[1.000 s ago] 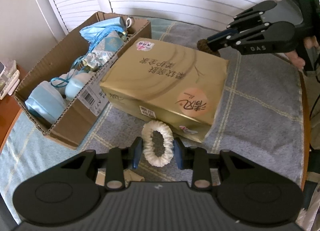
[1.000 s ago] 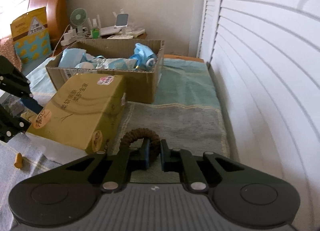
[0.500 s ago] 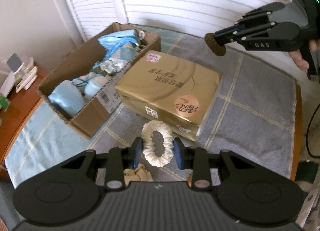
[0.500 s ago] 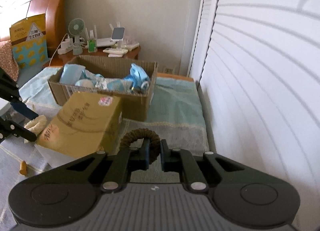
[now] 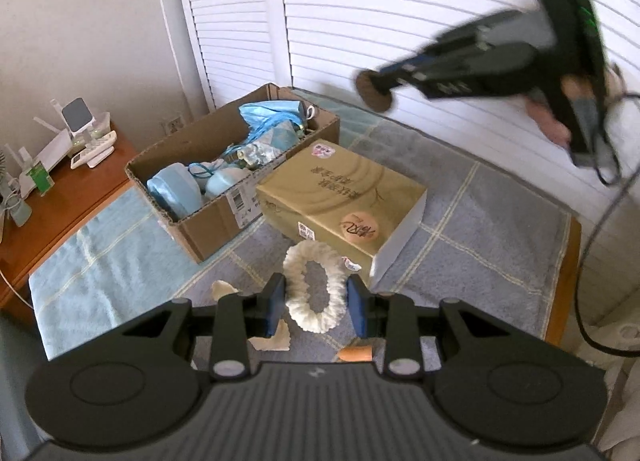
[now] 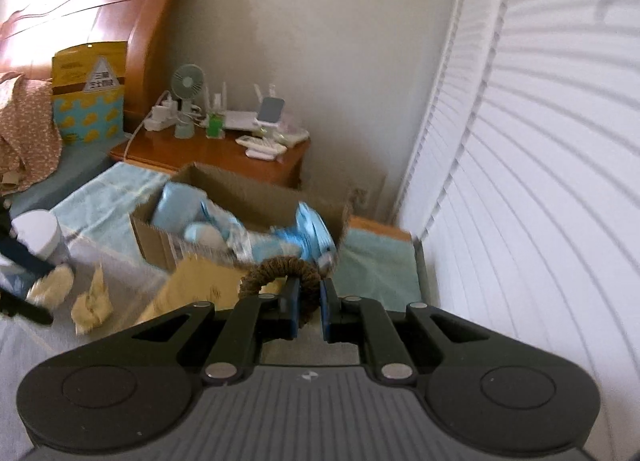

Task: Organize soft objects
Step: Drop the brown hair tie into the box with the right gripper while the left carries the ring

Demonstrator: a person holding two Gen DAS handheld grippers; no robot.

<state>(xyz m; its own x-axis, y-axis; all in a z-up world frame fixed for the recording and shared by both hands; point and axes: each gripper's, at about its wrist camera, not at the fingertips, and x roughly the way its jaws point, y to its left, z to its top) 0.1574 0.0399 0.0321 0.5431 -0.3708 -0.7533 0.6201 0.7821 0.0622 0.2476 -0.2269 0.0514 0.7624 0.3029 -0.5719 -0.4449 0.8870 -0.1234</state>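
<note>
My left gripper [image 5: 316,303] is shut on a white fluffy scrunchie [image 5: 314,287], held in the air above the grey cloth. My right gripper [image 6: 309,307] is shut on a brown scrunchie [image 6: 276,273], which also shows at its blurred tip as a brown scrunchie [image 5: 374,92] high in the left wrist view. Below both stand an open cardboard box [image 5: 200,217] holding blue soft items [image 5: 176,193] and a gold tissue pack [image 5: 340,197] beside it. The same cardboard box [image 6: 256,197] lies ahead of the right gripper.
A wooden nightstand [image 6: 208,149] with a fan, chargers and remotes stands behind the box. Cream cloth scraps [image 6: 92,301] and a small orange piece [image 5: 356,353] lie on the cloth. White louvred doors [image 6: 540,141] run along the right. A bed headboard [image 6: 100,21] is at the far left.
Both grippers have risen with their scrunchies; the box and tissue pack look smaller and farther below. The right gripper has swung toward the cardboard box.
</note>
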